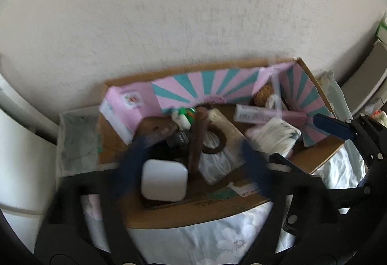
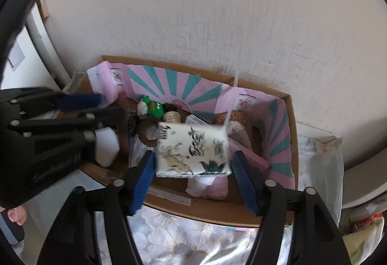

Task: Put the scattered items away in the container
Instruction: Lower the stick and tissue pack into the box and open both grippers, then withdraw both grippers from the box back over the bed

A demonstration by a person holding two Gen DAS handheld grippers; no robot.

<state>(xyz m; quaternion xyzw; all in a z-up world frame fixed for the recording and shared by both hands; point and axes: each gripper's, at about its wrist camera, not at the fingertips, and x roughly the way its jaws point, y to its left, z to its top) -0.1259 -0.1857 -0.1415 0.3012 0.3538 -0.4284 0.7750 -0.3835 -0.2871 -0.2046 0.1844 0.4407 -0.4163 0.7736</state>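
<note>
both tools are over the cardboard box [image 2: 291, 134], which sits against the wall on a flowered cloth [image 2: 183, 240]. the right gripper [image 2: 193, 180] is spread wide, its blue pads clear on both sides of a white packet with leaf print [image 2: 192, 150], so it grips nothing; the packet looks loose just above the box's near side. the left gripper [image 1: 186, 163] is blurred but also spread, with a white rounded case [image 1: 164, 182] lying between its fingers, seemingly free of them, at the box's front left. inside the box already lie a green toy [image 2: 152, 109], a brown hair ring [image 1: 214, 141], a tube [image 1: 256, 115] and a pink carton [image 1: 123, 110]. most of the tidying looks done; no stray items show on the cloth near the box.
</note>
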